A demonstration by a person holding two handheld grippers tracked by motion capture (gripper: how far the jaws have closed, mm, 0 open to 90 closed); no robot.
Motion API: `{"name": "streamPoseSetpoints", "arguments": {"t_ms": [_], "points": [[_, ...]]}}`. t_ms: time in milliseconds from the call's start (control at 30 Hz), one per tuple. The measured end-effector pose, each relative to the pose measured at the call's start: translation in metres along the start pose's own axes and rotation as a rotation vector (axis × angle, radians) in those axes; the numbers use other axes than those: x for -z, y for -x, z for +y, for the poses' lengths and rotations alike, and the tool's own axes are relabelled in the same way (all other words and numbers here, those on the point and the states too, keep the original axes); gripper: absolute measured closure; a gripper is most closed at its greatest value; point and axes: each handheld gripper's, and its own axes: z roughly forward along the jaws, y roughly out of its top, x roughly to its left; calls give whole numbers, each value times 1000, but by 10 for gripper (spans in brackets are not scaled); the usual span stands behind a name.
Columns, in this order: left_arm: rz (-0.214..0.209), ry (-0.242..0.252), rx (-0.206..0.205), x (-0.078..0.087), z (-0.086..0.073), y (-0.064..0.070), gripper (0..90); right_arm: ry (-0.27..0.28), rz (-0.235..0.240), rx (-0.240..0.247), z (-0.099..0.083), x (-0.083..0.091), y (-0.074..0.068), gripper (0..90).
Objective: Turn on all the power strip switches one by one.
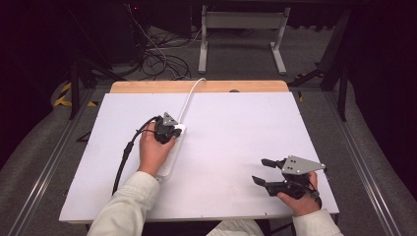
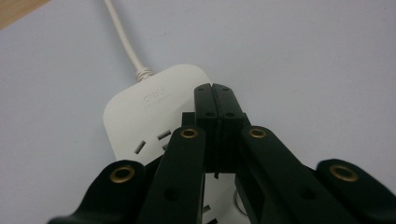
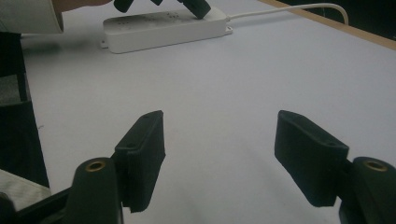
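White power strip lies flat on the surface, directly under the left hand-held gripper. Left gripper view: both jaws pressed together, nothing between them, tips resting on or just over the top face of the strip near its cable end; contact cannot be confirmed. Logo and one socket's slots are visible just left of the jaws. White cable leaves the strip's end just ahead of the gripper tips and runs away toward the wooden far edge of the surface. Left hand covers the middle of the strip in the high view; the near end of the strip pokes out behind the wrist.

Right hand-held gripper: jaws spread wide, holding nothing, low over bare surface. It sits well apart from the strip. Right gripper view: strip lies far ahead of the open jaws, slightly to their left, long side facing them, with the left gripper on top of it.
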Motion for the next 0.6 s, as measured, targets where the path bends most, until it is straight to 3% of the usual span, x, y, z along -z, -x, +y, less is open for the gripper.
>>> {"name": "streamPoseSetpoints", "arguments": {"t_ms": [200,433,600], "points": [[15,-6,-7,0,0,2,900,-1,2,2,0,0,-1,343],[-8,-14,27,-1,0,-1,900,3,5,4,1,0,-2,343],[2,-21,27,-2,2,0,900,-1,8,5,0,-1,-2,343]]}}
